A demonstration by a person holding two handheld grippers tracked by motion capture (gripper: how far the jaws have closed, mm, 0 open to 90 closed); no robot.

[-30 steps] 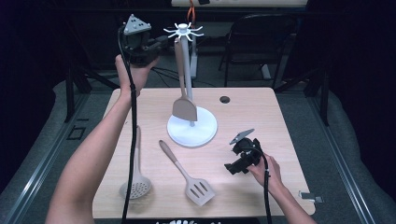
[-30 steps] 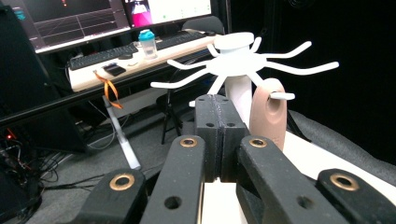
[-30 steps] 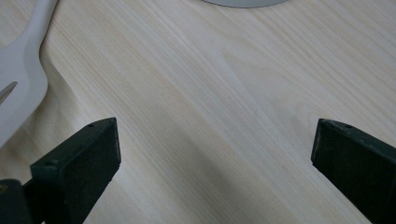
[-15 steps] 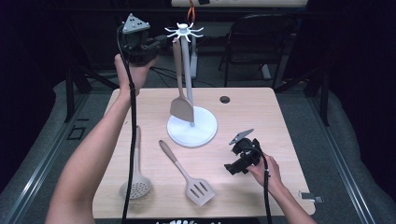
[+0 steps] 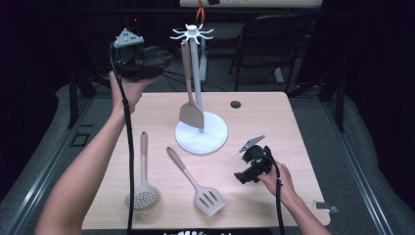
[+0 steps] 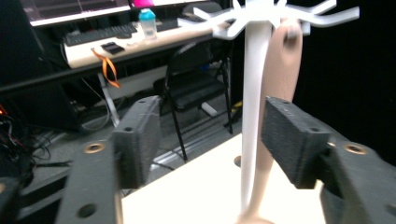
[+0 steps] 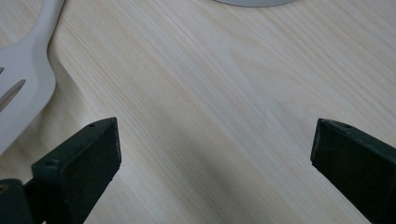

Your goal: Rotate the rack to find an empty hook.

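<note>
A white utensil stand [image 5: 201, 132] with a ring of hooks on top stands mid-table. A beige spatula [image 5: 190, 110] hangs from one hook, blade down over the base. My left gripper [image 5: 164, 56] is held up just left of the stand's top. Its jaws have just been opening and stand open [image 6: 212, 135]. The pole [image 6: 252, 93] and the spatula handle [image 6: 280, 70] lie beyond them, untouched by either pad. My right gripper [image 5: 243, 176] hovers low over the table at the right, open [image 7: 215, 158] above bare wood.
A slotted spoon [image 5: 143, 191] and a slotted turner [image 5: 200, 188] lie on the table in front of the stand. The turner's blade [image 7: 18, 88] is left of the right jaws. A small hole [image 5: 235, 104] sits near the far edge, with a chair [image 5: 264, 44] behind it.
The left gripper has dropped a little beside the stand's top. The spatula stays hanging on its hook. The right hand has kept still.
</note>
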